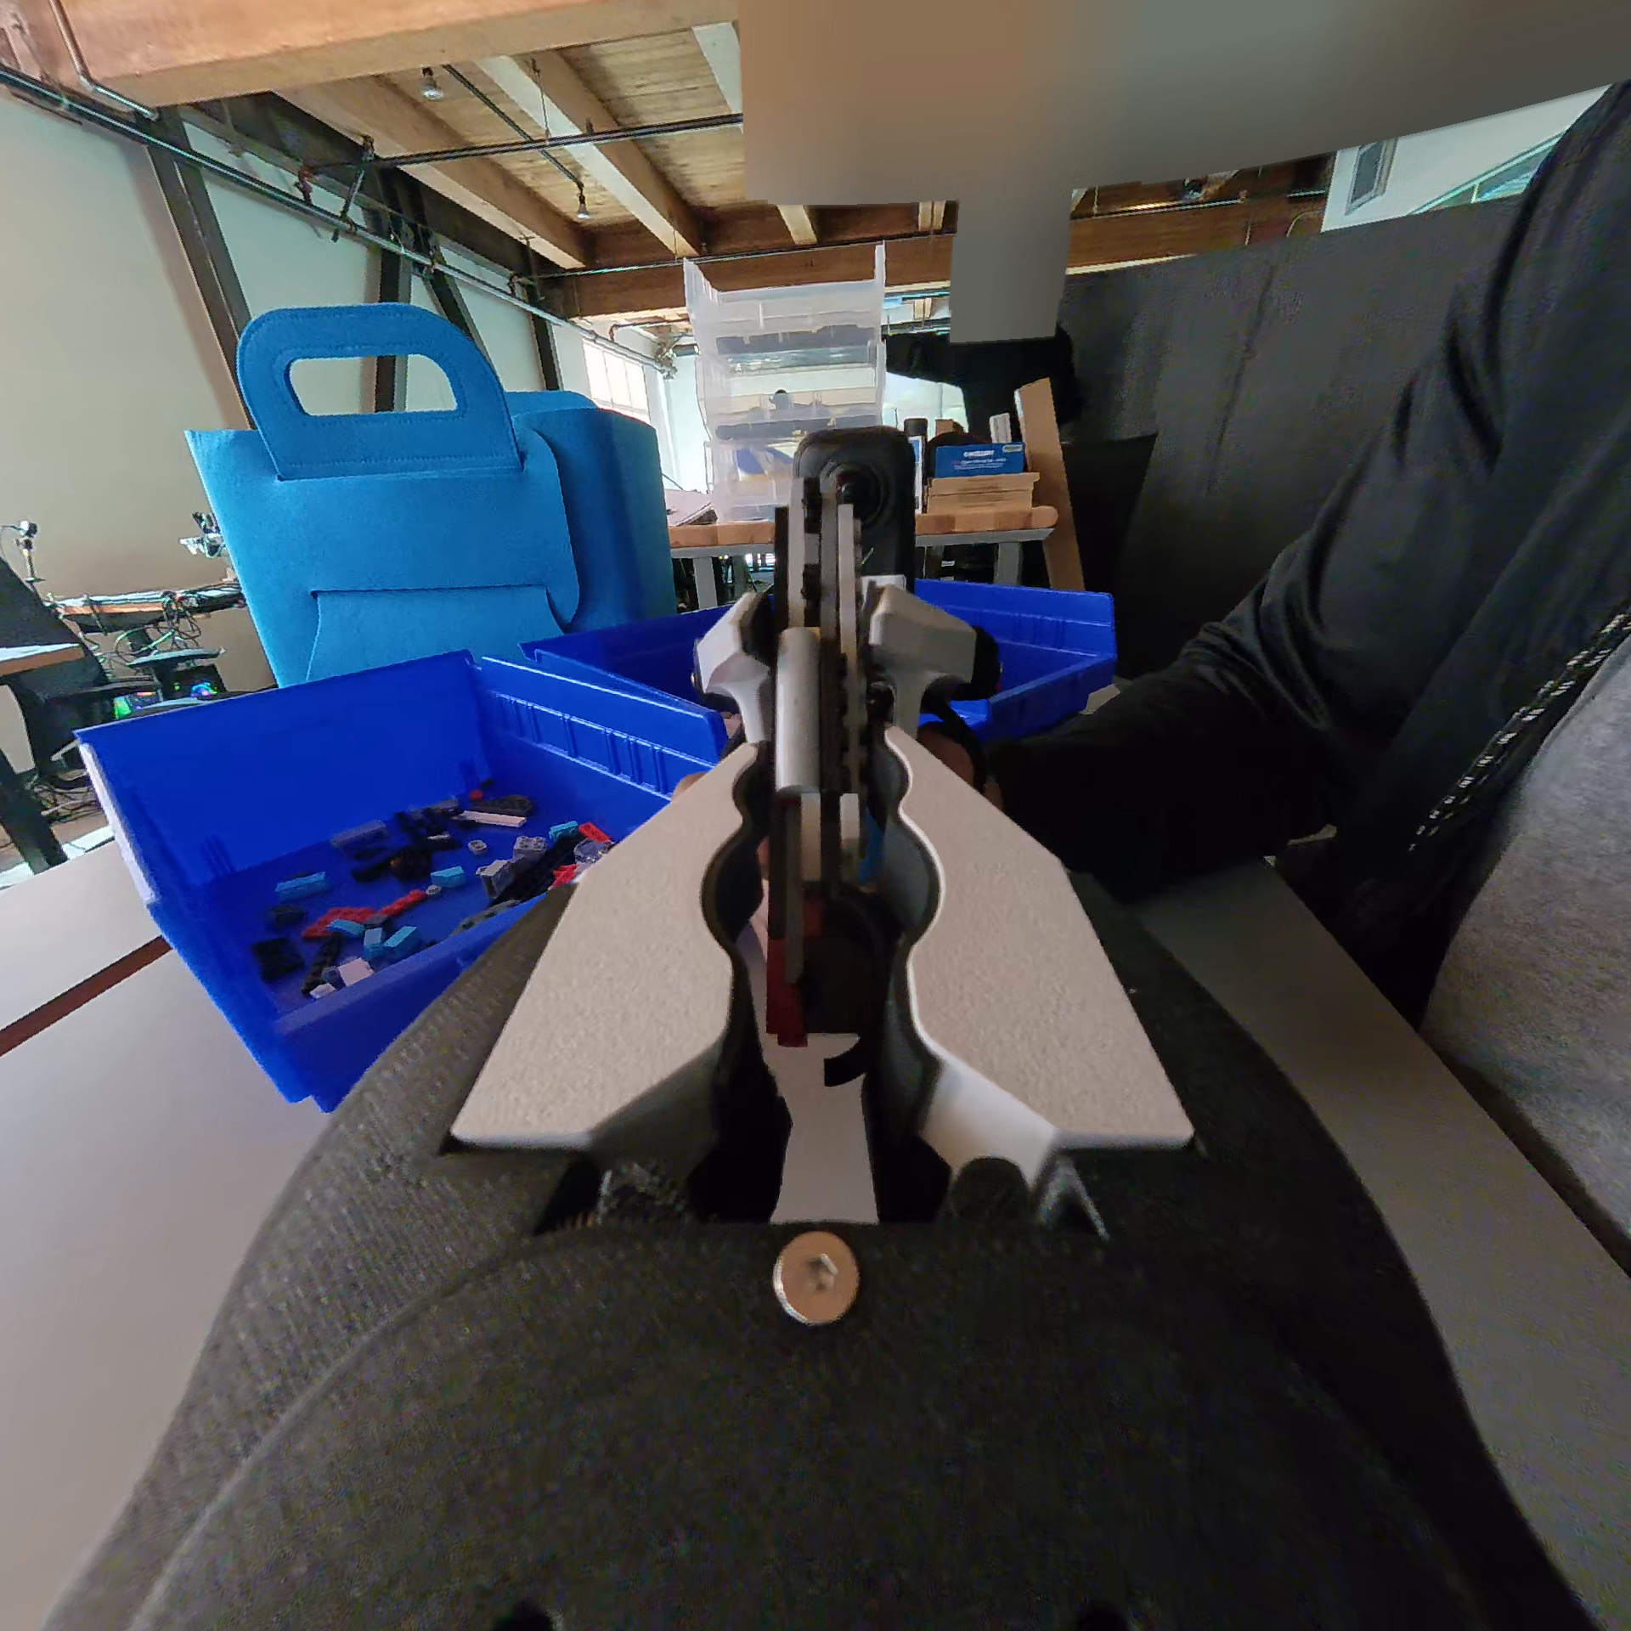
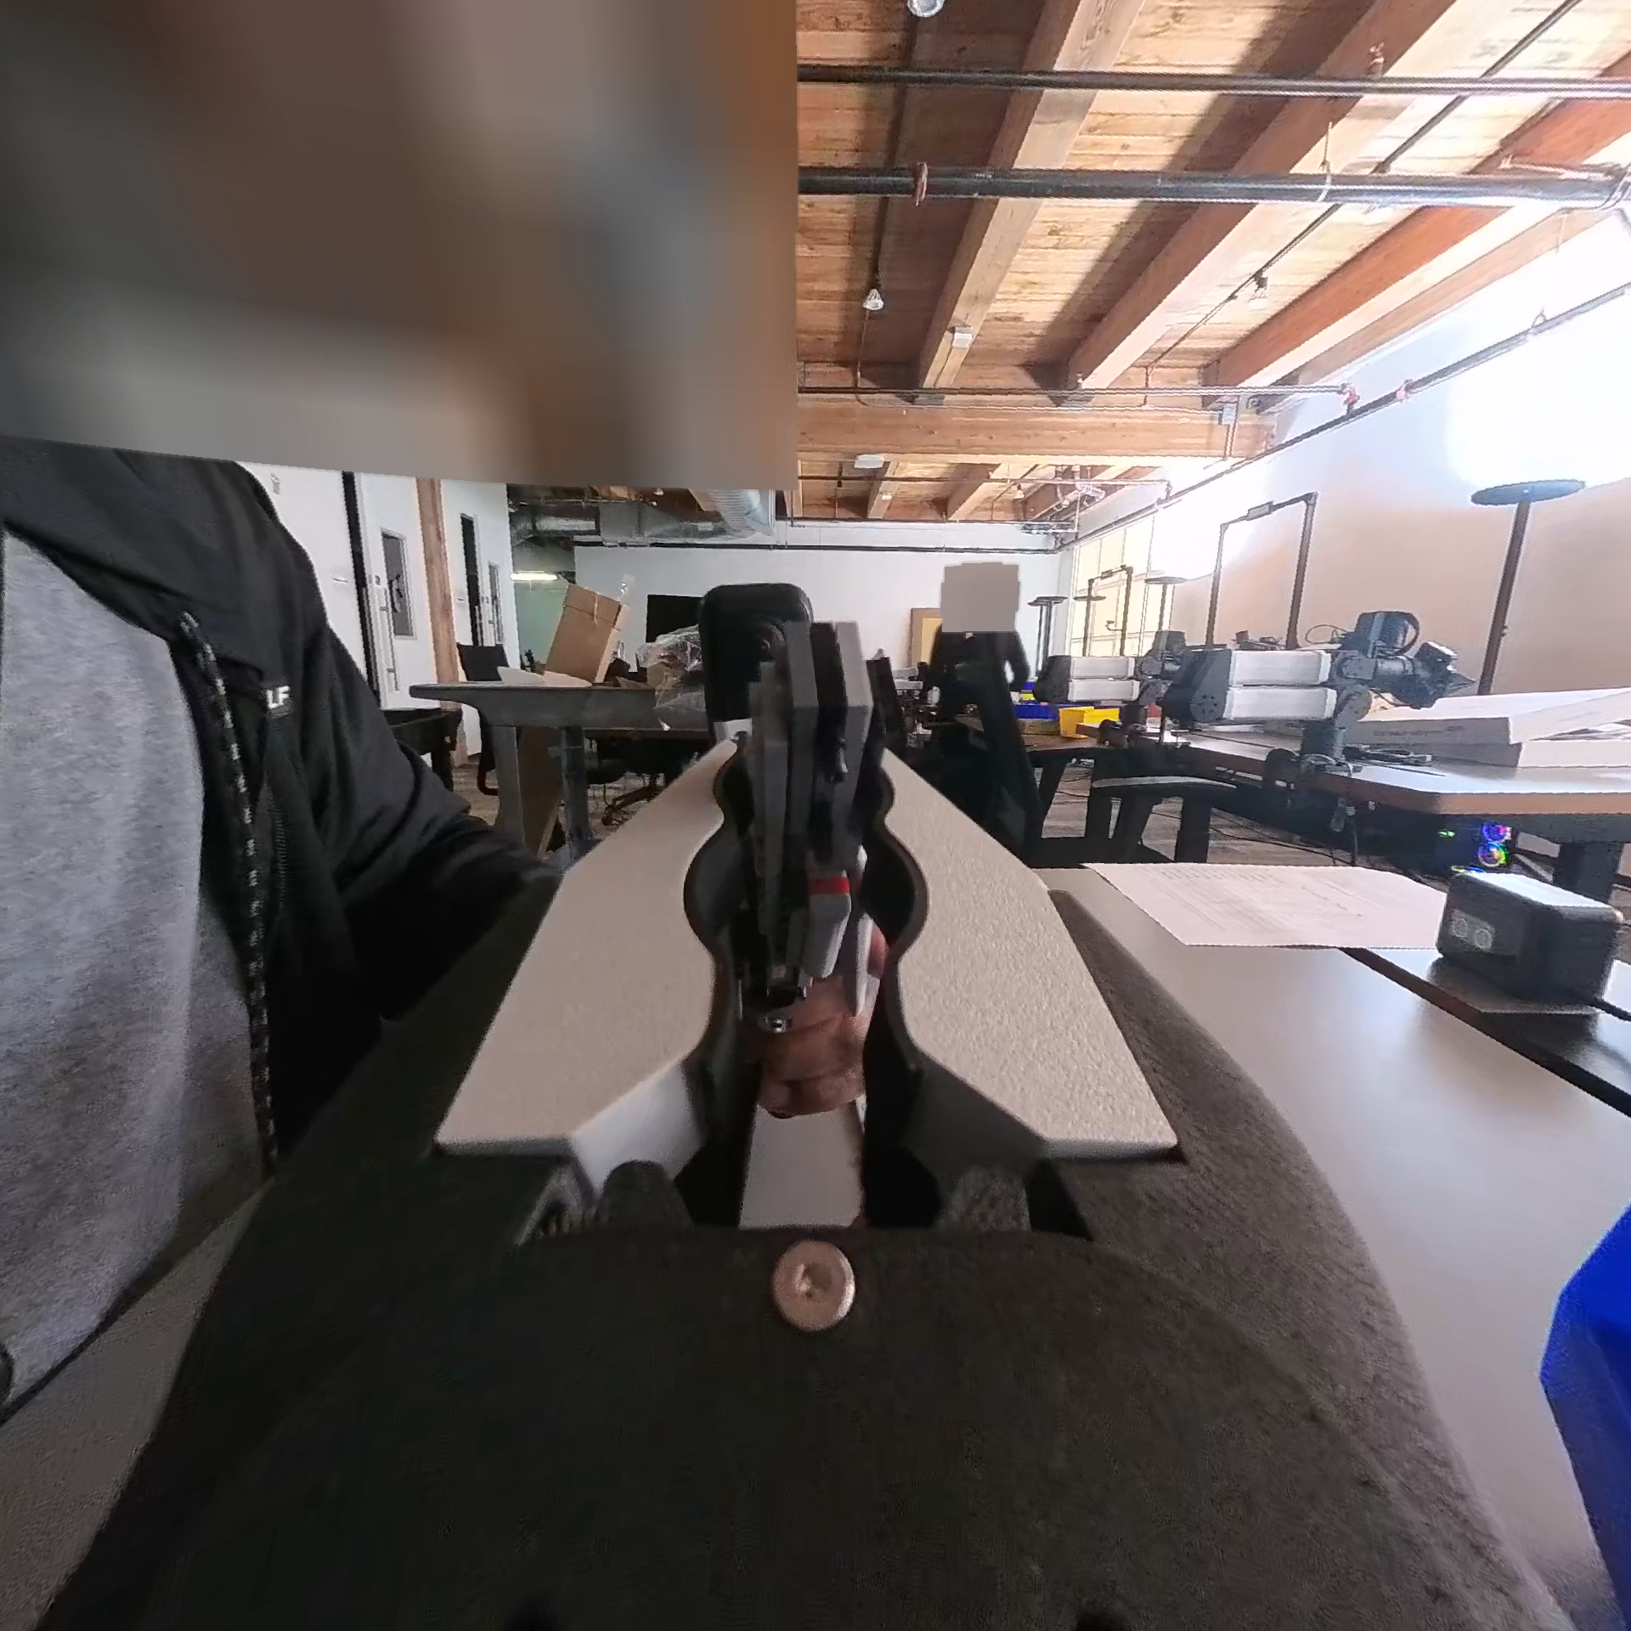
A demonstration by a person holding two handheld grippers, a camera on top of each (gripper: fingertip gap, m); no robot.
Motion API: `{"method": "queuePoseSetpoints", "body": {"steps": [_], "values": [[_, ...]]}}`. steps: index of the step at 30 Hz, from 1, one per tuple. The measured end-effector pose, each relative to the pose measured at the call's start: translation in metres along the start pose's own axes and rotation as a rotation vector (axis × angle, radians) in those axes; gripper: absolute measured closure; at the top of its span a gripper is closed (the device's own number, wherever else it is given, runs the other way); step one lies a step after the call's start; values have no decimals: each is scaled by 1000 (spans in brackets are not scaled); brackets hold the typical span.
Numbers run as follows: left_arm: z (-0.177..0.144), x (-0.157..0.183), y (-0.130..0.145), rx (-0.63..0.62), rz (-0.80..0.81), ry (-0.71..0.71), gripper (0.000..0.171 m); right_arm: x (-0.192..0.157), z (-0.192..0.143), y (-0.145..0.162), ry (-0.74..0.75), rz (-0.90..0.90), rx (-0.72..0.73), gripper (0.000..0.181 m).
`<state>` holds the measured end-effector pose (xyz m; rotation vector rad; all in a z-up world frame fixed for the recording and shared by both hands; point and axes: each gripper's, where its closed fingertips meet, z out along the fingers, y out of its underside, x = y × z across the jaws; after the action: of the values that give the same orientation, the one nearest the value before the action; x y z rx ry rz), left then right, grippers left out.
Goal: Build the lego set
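Observation:
A slim Lego assembly (image 1: 816,706) of grey, black, white and red pieces is held upright on edge between my two grippers, which face each other above the table. My left gripper (image 1: 821,777) is shut on its near end. My right gripper (image 1: 825,697) grips the far end, with its black camera above it. In the right wrist view the assembly (image 2: 807,794) stands between the closed fingers of my right gripper (image 2: 807,777). A hand (image 2: 812,1050) shows below it. The left gripper is mostly hidden behind the assembly there.
A blue bin (image 1: 265,777) with several loose Lego pieces sits at the left, a second blue bin (image 1: 1050,635) behind. A blue felt bag (image 1: 397,529) stands farther back. A person's dark sleeve (image 1: 1280,706) is at right. A paper sheet (image 2: 1262,900) and a small black device (image 2: 1527,927) lie on the white table (image 2: 1324,1147). Left and right tips are no more than a few centimetres apart.

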<state>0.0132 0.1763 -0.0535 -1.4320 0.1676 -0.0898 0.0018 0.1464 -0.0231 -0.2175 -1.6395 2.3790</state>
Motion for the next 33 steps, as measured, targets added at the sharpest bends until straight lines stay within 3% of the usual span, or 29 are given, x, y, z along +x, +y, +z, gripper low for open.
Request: {"method": "queuePoseSetpoints", "body": {"steps": [12, 17, 25, 33], "values": [[0, -6, 4, -23, -13, -28, 152, 7, -2, 3, 42, 2, -19, 155], [-3, -12, 3, -20, -24, -48, 152, 10, -11, -11, 50, -12, 13, 143], [-2, -10, 4, -22, -34, -38, 152, 15, -18, -19, 75, 7, 56, 156], [-1, -9, 6, -18, -56, -23, 152, 14, -18, -19, 51, 20, 66, 156]]}}
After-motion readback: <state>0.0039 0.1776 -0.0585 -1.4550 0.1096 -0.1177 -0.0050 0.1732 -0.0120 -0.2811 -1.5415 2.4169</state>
